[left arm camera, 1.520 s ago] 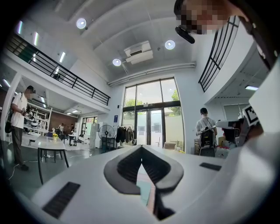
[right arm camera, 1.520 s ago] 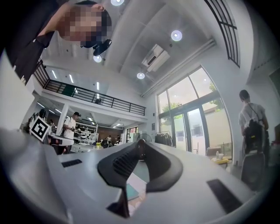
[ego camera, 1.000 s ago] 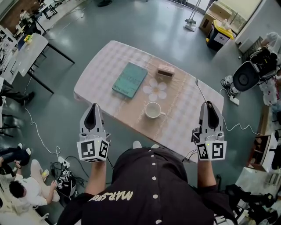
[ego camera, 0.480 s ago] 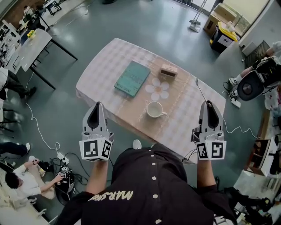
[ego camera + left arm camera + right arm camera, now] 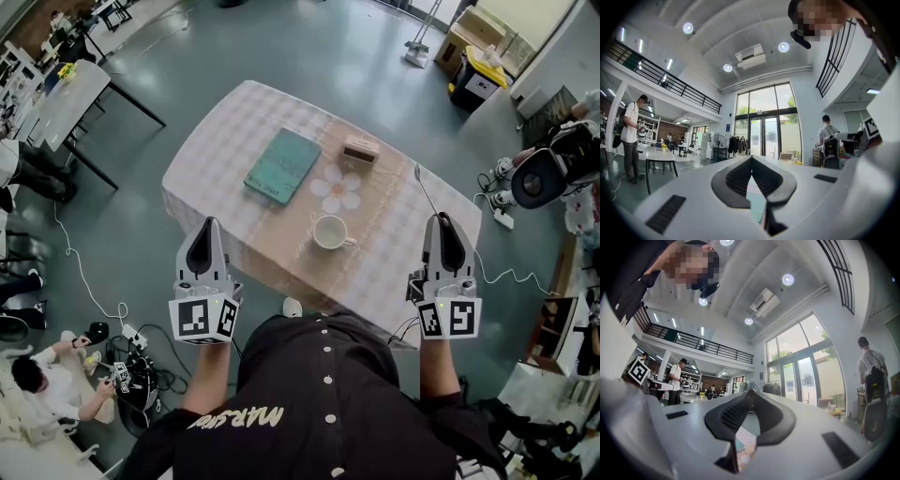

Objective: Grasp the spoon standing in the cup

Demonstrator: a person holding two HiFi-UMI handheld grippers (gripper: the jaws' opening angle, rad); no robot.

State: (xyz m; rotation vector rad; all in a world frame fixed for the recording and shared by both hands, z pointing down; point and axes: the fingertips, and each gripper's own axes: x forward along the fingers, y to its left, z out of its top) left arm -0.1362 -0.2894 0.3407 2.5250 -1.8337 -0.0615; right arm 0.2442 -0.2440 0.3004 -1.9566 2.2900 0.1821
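The spoon (image 5: 427,192) is pinched in my right gripper (image 5: 441,221), its thin shaft sticking out past the tips across the right end of the table (image 5: 225,131). The jaws are nearly together on it. The white cup (image 5: 328,232) sits well apart to the left (handle turned right), just below a flower-shaped mat (image 5: 337,190). My left gripper (image 5: 208,225) hovers by the table's near edge, jaws closed on nothing
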